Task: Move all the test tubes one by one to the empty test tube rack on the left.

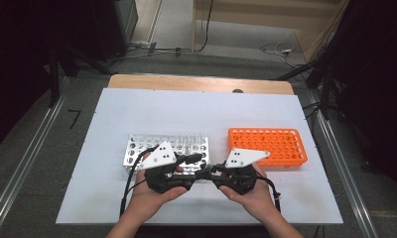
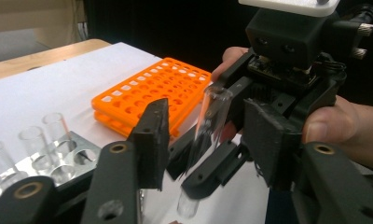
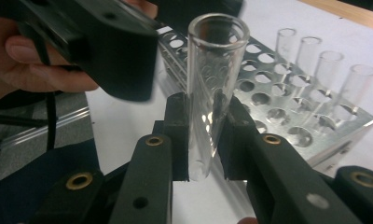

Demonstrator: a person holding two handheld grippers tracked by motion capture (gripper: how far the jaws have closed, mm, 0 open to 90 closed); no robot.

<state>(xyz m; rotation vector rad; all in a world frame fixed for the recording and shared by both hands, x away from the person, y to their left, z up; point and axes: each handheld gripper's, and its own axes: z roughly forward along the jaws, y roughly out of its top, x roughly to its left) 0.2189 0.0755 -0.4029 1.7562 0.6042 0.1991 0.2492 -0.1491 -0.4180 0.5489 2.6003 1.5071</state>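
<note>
A clear glass test tube [image 3: 212,84] stands nearly upright, and my right gripper [image 3: 205,140] is shut on its lower half. In the left gripper view the same test tube [image 2: 209,123] leans between the wide-apart jaws of my left gripper [image 2: 208,140], which is open and touches nothing. Both grippers meet nose to nose near the table's front middle: left gripper [image 1: 195,166], right gripper [image 1: 215,171]. A hand holds each one.
A metal tube rack [image 1: 137,148] with several glass tubes [image 3: 324,70] in its far row sits just behind the grippers. An orange plastic rack [image 1: 268,146] with no tubes in it lies to the right. White sheet [image 1: 186,109] covers the table; dark stands flank it.
</note>
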